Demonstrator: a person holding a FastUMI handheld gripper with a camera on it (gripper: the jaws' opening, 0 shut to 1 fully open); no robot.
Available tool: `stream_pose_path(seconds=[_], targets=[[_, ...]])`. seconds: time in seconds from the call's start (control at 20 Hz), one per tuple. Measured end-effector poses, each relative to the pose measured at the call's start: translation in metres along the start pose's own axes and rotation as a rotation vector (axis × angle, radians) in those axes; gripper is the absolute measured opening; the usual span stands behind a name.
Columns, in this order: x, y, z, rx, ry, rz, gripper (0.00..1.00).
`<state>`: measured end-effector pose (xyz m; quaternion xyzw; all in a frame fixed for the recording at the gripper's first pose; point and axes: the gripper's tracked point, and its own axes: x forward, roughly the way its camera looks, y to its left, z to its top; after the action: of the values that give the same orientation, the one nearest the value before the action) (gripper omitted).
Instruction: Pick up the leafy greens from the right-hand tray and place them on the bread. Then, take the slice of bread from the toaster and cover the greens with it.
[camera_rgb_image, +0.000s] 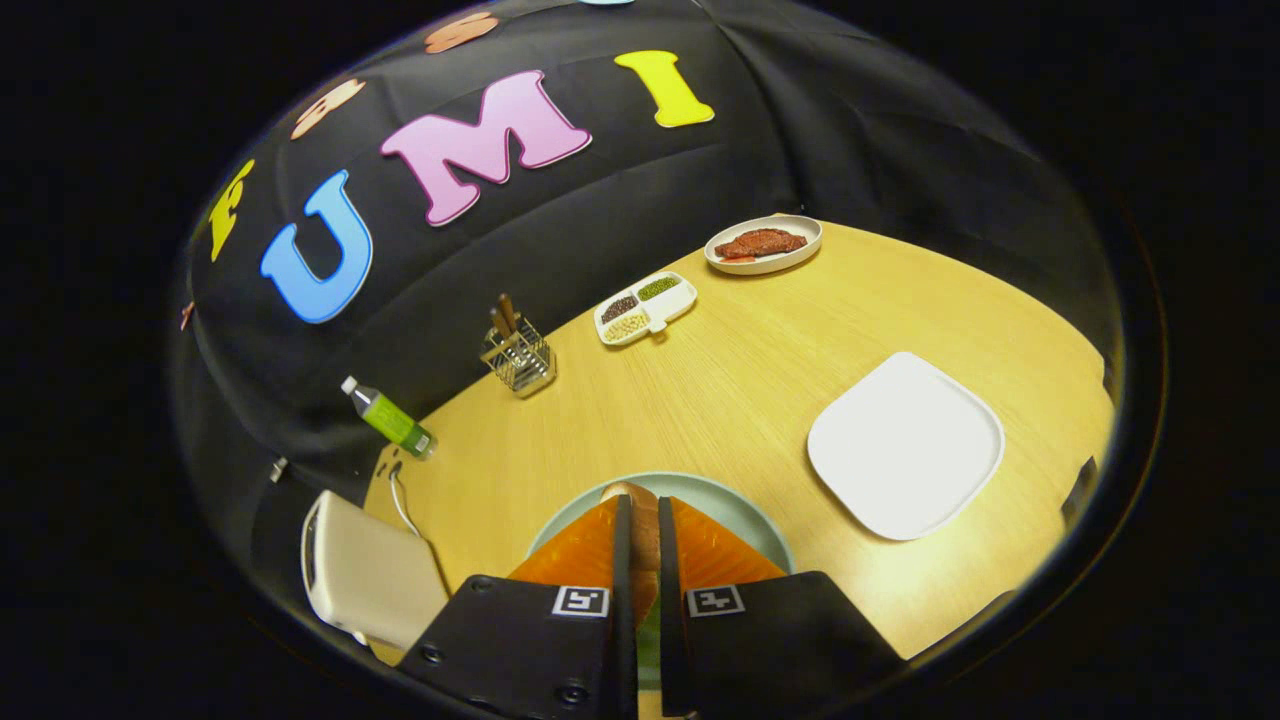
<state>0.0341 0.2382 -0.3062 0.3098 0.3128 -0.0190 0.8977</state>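
Tan crust is showing between the gripper (640, 520) fingers: a slice of bread (640, 530) is sitting edge-on in the narrow gap, both fingers pressing its flat faces, so the jaws are clamping it rather than hanging loose. Its long axis is running straight ahead along the fingers, with the top edge poking just past the tips. Directly beneath and just ahead, the pale green plate (745, 505) is lying, its rim curving out on both sides of the fingers; a sliver of green is peeking through low in the gap, though greens or plate I cannot tell. Judging by this, the covering step is under way and the coming move is turning on the slice tipping from upright to flat, straight down onto that plate. Off to the right, well apart, a white square tray (905, 445) is sitting bare. To the left and close by, the toaster (365, 575) is standing.
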Motion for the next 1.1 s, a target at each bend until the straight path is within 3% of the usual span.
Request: stream_pose_path(seconds=[0.2,0.4,0.6,0.85,1.1], targets=[[0.003,-0.014,-0.017,-0.211,0.039,-0.041,0.14],[0.005,-0.04,-0.038,-0.397,0.098,-0.099,0.28],[0.002,-0.042,-0.03,-0.424,0.083,-0.089,0.42],[0.0,-0.048,-0.023,-0.42,0.085,-0.074,0.74],[-0.003,-0.051,-0.01,-0.471,0.054,-0.059,0.92]])
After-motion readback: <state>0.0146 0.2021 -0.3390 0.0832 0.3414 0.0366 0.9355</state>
